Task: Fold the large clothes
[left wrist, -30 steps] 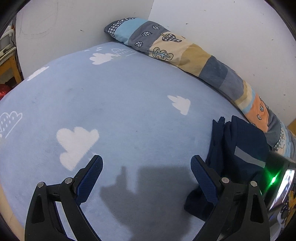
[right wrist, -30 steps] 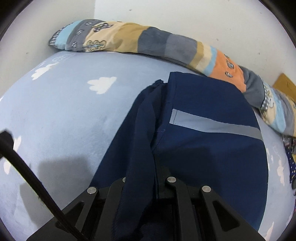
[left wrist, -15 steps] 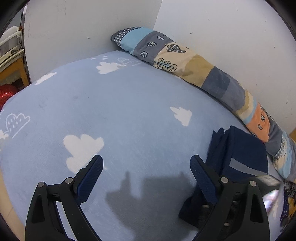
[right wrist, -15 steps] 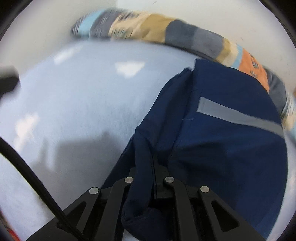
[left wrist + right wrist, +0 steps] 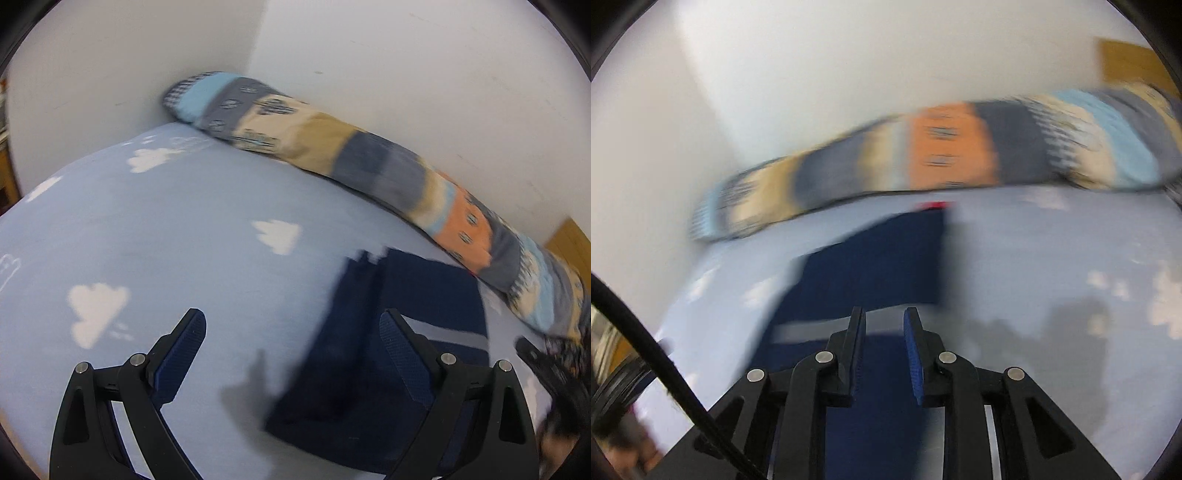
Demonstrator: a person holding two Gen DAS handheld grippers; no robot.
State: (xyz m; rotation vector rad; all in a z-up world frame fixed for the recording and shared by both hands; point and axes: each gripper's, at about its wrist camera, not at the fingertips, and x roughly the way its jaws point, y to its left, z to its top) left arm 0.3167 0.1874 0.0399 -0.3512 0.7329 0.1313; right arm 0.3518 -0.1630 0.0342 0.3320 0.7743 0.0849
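Released a moment ago, the navy garment [image 5: 373, 354] now lies folded on the cloud-print bed [image 5: 177, 236] beside the patchwork bolster [image 5: 369, 162], right gripper [image 5: 884, 350] parted and empty, left gripper [image 5: 291, 354] wide open, suggesting this fold is finished.

Two black handheld grippers with blue-padded fingers, each seen from its own camera.

The left gripper [image 5: 291, 343] has matte black plastic arms with triangular cut-outs, silver round screws at the joints and long fingers [image 5: 183, 354] faced with dark blue, finely dotted pads. The right gripper [image 5: 884, 332] is built the same way: black angular linkages, four silver screws in a row, and slim fingers [image 5: 913, 354] lined with ridged blue pads. A thick black cable [image 5: 657, 365] curves across the lower left corner of the right camera's view.
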